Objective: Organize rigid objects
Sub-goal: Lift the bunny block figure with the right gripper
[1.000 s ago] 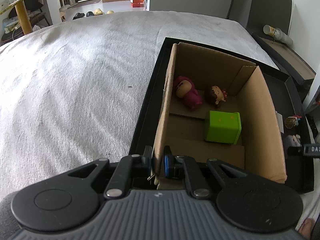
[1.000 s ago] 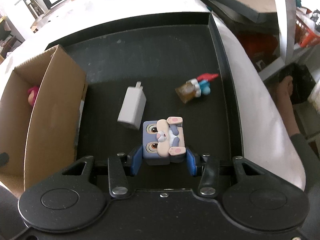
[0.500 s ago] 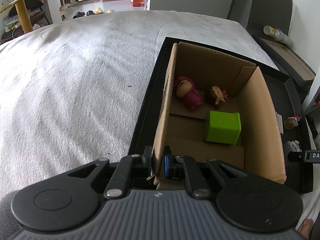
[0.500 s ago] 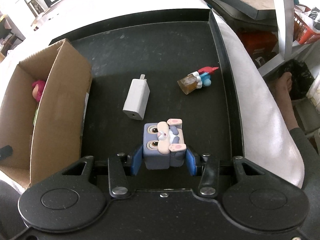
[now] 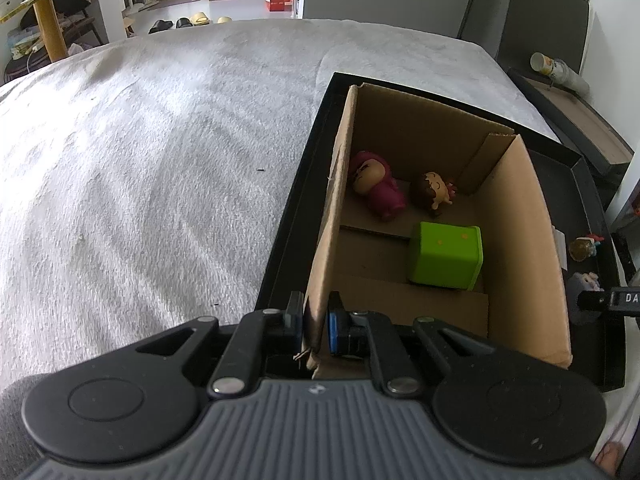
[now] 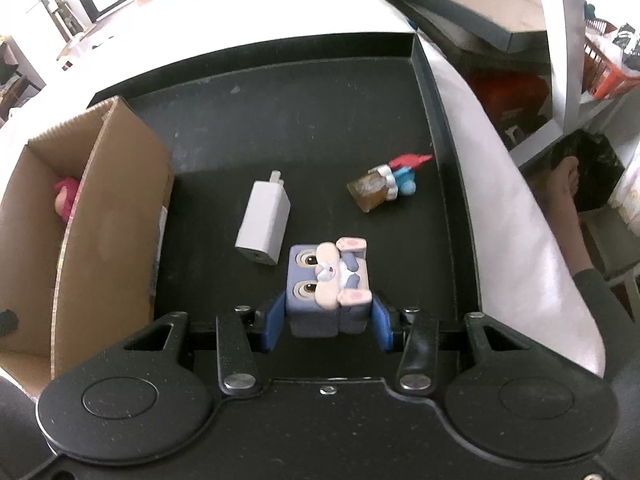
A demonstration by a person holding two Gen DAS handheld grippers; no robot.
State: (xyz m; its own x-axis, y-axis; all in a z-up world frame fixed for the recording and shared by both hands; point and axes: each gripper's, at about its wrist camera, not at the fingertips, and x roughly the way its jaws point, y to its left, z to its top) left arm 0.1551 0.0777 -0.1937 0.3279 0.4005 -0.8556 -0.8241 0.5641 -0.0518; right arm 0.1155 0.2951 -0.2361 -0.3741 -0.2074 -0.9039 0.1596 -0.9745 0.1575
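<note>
Keeps the left tongs (image 5: 314, 326) pinched shut on the cardboard box (image 5: 516, 240) wall and the right tongs (image 6: 328, 320) gripping the bunny cube (image 6: 326, 280) over the black tray (image 6: 300, 120), unchanged from a second ago, so probably leaves the carry into the box undone.

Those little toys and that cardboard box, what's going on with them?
A person is tidying toys into the brown cardboard box on a black tray. The left claw is shut on the box's side wall, holding it. The right claw grips a blue-grey block-shaped bunny toy above the tray. A green cube and two small dolls are already inside; a white charger plug and a small bottle figure wait on the tray.
</note>
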